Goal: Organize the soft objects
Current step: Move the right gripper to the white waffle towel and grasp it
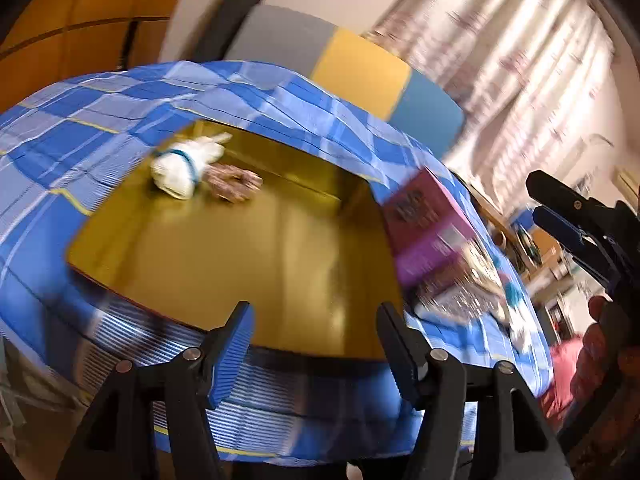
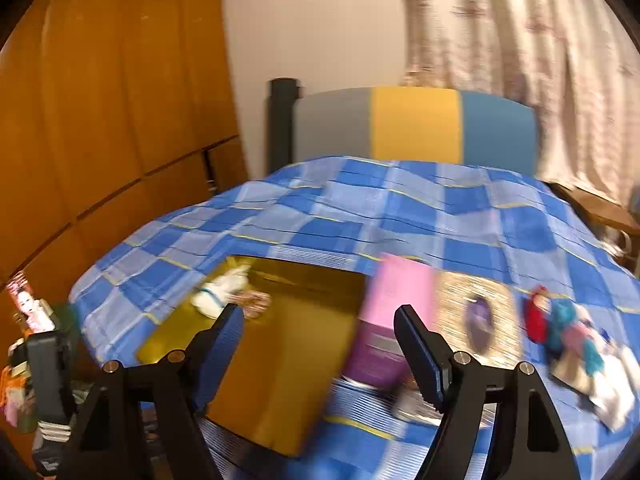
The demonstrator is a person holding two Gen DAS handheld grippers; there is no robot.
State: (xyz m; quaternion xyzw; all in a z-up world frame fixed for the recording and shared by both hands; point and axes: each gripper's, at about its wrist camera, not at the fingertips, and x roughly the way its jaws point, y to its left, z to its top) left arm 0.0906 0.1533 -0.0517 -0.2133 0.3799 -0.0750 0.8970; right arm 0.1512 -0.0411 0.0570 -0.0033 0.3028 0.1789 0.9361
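Note:
A shallow gold tray [image 1: 256, 264] lies on a blue checked bedspread [image 1: 80, 148]. In its far left corner sit a rolled white sock bundle with a blue band [image 1: 186, 168] and a small patterned soft piece [image 1: 234, 182]. My left gripper [image 1: 314, 314] hovers over the tray's near edge, open and empty. My right gripper [image 2: 318, 314] is also open, with nothing between its fingers, above the tray [image 2: 288, 364] and a pink-purple box [image 2: 394, 312]. To its right lies a heap of red, teal and pink soft items [image 2: 560, 328]. The right gripper [image 1: 534, 199] shows side-on at the left view's right edge.
A glittery gold item with a purple oval [image 2: 476, 320] lies between the box and the heap. A grey, yellow and blue headboard [image 2: 416, 124] stands behind the bed, a wooden wardrobe [image 2: 100, 120] on the left, curtains [image 2: 520, 32] on the right. Clutter [image 2: 40, 352] sits beside the bed.

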